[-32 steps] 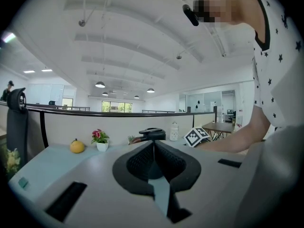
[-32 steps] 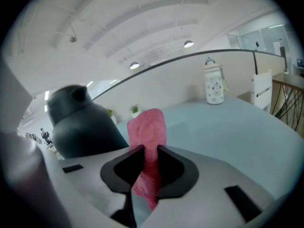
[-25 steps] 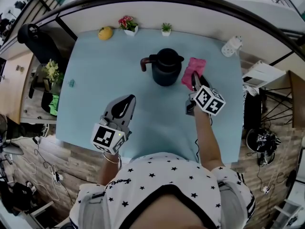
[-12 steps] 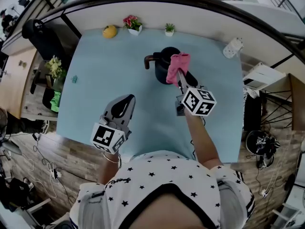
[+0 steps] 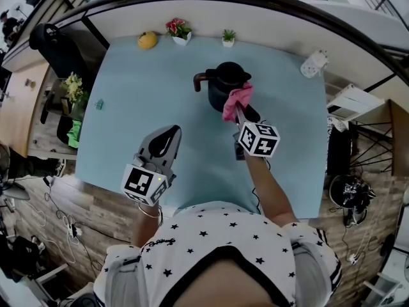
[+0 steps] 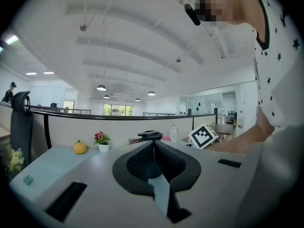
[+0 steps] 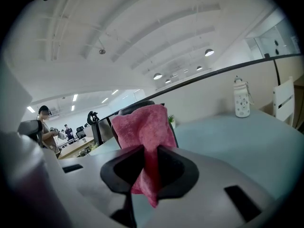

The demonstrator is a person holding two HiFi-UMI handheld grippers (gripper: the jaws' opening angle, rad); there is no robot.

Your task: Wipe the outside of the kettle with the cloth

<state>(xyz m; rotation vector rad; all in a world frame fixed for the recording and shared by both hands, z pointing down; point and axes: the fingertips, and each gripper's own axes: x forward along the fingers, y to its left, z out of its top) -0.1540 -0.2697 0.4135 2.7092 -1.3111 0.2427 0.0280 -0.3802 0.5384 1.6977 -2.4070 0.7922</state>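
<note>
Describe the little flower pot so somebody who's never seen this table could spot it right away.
Look along the far edge of the pale blue table, against the white partition, left of the black kettle. Between a yellow fruit and a small green plant stands the flower pot, white and the only one with pink-red blooms.
</note>
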